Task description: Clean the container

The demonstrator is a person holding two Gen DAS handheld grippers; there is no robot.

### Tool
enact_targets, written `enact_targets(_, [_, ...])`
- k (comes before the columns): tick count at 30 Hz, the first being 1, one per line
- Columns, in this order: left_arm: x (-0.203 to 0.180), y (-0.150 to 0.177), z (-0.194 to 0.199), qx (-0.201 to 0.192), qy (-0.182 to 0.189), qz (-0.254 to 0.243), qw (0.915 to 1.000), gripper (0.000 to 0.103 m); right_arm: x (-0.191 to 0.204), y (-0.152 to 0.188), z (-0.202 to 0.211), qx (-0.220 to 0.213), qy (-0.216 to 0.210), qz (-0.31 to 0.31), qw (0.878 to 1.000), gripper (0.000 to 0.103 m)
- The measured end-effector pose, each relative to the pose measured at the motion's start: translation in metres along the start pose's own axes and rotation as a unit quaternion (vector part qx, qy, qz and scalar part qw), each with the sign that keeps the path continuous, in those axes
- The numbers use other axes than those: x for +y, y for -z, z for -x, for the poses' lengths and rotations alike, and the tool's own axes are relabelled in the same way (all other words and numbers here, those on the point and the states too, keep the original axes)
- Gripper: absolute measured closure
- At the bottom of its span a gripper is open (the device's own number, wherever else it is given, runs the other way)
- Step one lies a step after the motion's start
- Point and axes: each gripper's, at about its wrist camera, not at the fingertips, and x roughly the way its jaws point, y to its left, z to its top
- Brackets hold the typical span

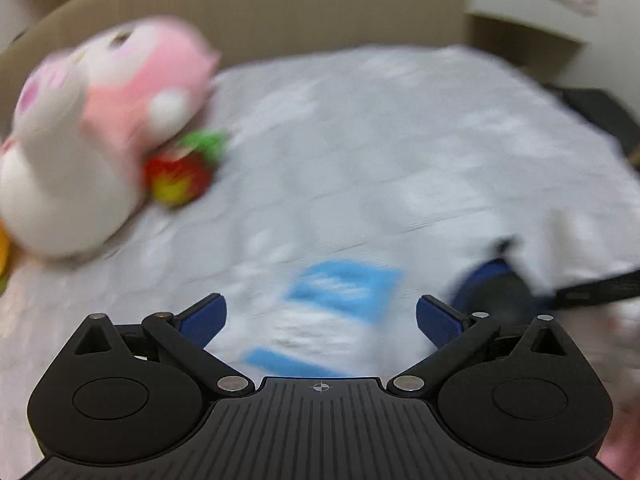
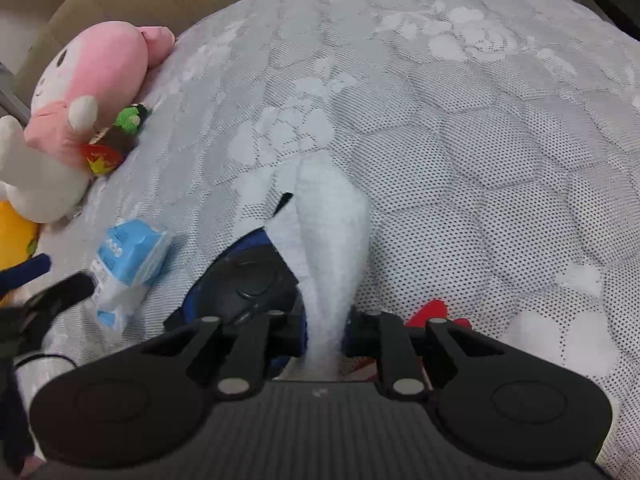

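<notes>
Clamped in my right gripper (image 2: 324, 344), a white cloth (image 2: 332, 240) waits; left gripper (image 1: 320, 320) gapes empty, container (image 2: 248, 284) seemingly unwiped.

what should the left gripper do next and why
Probably lower the open left gripper onto the blue tissue pack lying just ahead on the bed cover. The right gripper is already shut on a white cloth.

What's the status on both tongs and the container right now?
Left tongs open, empty, over tissue pack. Right tongs shut on white cloth. Dark round container beside cloth. Nothing blocking.
</notes>
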Motion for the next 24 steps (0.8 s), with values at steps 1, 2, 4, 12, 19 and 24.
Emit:
enact_targets(1, [0.006,0.001,-0.014,0.019,-0.002,0.010,0.9998,0.000,0.001,0.001,0.000,-0.002,0.001,0.004,1.000,0.084])
enact_targets(2, [0.011,0.002,-0.026,0.036,-0.001,0.018,0.9992,0.000,0.003,0.001,0.000,-0.003,0.003,0.010,1.000,0.084])
enact_targets(4, [0.011,0.003,-0.038,0.042,0.020,0.019,0.9987,0.000,0.005,0.002,-0.001,-0.003,0.001,0.015,1.000,0.084])
enact_targets(12, [-0.043,0.009,-0.039,0.035,0.116,-0.099,0.9877,0.000,0.007,0.002,0.010,-0.039,0.015,0.018,0.999,0.085])
enact_targets(19, [-0.015,0.012,-0.008,0.109,0.035,0.026,0.9931,0.000,0.051,-0.008,0.035,-0.075,-0.049,0.082,0.993,0.085])
enact_targets(24, [0.010,0.028,0.000,0.130,0.076,0.139,0.9788,0.000,0.103,-0.027,0.002,0.048,-0.226,0.064,0.971,0.085])
